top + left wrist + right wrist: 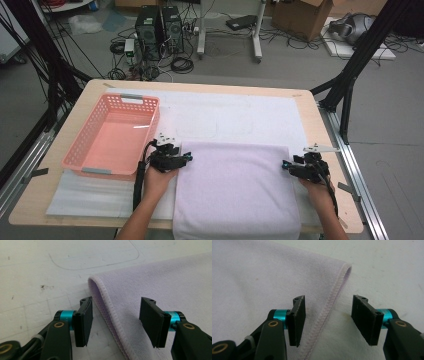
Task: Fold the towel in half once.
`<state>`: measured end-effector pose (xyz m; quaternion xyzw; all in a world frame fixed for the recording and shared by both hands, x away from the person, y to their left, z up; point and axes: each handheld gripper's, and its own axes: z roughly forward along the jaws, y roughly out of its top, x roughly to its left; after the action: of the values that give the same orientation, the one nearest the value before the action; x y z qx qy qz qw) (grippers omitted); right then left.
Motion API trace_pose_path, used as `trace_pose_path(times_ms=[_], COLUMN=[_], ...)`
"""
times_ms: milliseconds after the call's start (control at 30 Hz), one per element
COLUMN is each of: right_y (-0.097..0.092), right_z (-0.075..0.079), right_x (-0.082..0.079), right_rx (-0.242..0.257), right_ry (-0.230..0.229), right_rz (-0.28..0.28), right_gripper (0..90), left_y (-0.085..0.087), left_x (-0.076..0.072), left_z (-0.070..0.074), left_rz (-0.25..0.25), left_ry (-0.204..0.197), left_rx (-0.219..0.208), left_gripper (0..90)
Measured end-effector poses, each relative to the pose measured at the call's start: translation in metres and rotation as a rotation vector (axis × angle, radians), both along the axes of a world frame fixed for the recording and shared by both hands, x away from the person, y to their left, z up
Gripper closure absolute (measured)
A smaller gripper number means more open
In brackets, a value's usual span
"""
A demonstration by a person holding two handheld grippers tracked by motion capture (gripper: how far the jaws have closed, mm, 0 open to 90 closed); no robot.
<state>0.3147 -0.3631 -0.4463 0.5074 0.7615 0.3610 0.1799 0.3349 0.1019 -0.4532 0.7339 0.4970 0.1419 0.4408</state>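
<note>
A pale lilac towel [235, 187] lies folded on the white mat, reaching over the table's near edge. My left gripper [186, 158] sits at the towel's left side near the far corner. Its jaws stand open astride the stitched hem [110, 315], pads not pressing. My right gripper [286, 165] is at the towel's right side, also open. The towel's right hem [329, 307] runs between its jaws, free of the pads. The far left corner [93, 281] and far right corner [345, 267] of the towel show a folded double layer.
A pink plastic basket [114, 134] stands on the table's left, close beside my left gripper. A white mat [235, 117] covers the wooden table [95, 90]. Black frame posts, cables and computer towers [160, 30] stand on the floor behind the table.
</note>
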Motion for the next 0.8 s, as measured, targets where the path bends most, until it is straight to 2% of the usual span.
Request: trace_pose_path(times_ms=[100, 233, 333, 400, 433, 500, 567, 633, 733, 800], right_y=[0.002, 0.003, 0.002, 0.002, 0.002, -0.001, -0.002, -0.001, 0.005, 0.010], right_z=[0.000, -0.001, -0.001, -0.001, -0.001, -0.001, -0.001, -0.001, 0.002, 0.004], right_x=[0.002, 0.004, 0.005, 0.006, 0.006, 0.007, 0.008, 0.011, 0.018, 0.021], right_rx=[-0.007, -0.012, -0.006, 0.000, 0.002, 0.018, 0.029, 0.014, -0.033, -0.058], right_ry=[-0.001, -0.009, -0.011, -0.014, -0.013, -0.004, -0.007, -0.012, -0.002, 0.009], right_rz=[0.001, 0.004, 0.015, 0.020, 0.021, 0.030, 0.024, 0.025, 0.046, 0.075], right_gripper=[47.1, 53.0, 60.2, 61.3, 61.2, 59.3, 54.0, 49.7, 49.1, 57.0], left_y=[-0.002, -0.003, -0.003, -0.003, -0.002, -0.003, -0.007, -0.008, -0.019, -0.025], left_x=[-0.001, -0.001, 0.000, 0.001, 0.001, 0.002, 0.002, 0.004, 0.009, 0.010], left_z=[0.000, 0.000, 0.000, 0.000, 0.000, 0.000, 0.000, 0.000, 0.004, 0.004], left_rz=[0.008, 0.051, 0.082, 0.086, 0.074, 0.064, 0.070, 0.078, 0.084, 0.080], left_ry=[-0.009, -0.007, 0.005, 0.009, 0.016, 0.022, 0.006, 0.012, 0.025, 0.007], left_rx=[0.031, 0.050, 0.034, 0.021, 0.006, -0.036, -0.024, -0.021, 0.045, 0.096], left_gripper=[48.3, 63.2, 72.4, 74.7, 74.4, 63.7, 54.1, 52.0, 42.9, 45.7])
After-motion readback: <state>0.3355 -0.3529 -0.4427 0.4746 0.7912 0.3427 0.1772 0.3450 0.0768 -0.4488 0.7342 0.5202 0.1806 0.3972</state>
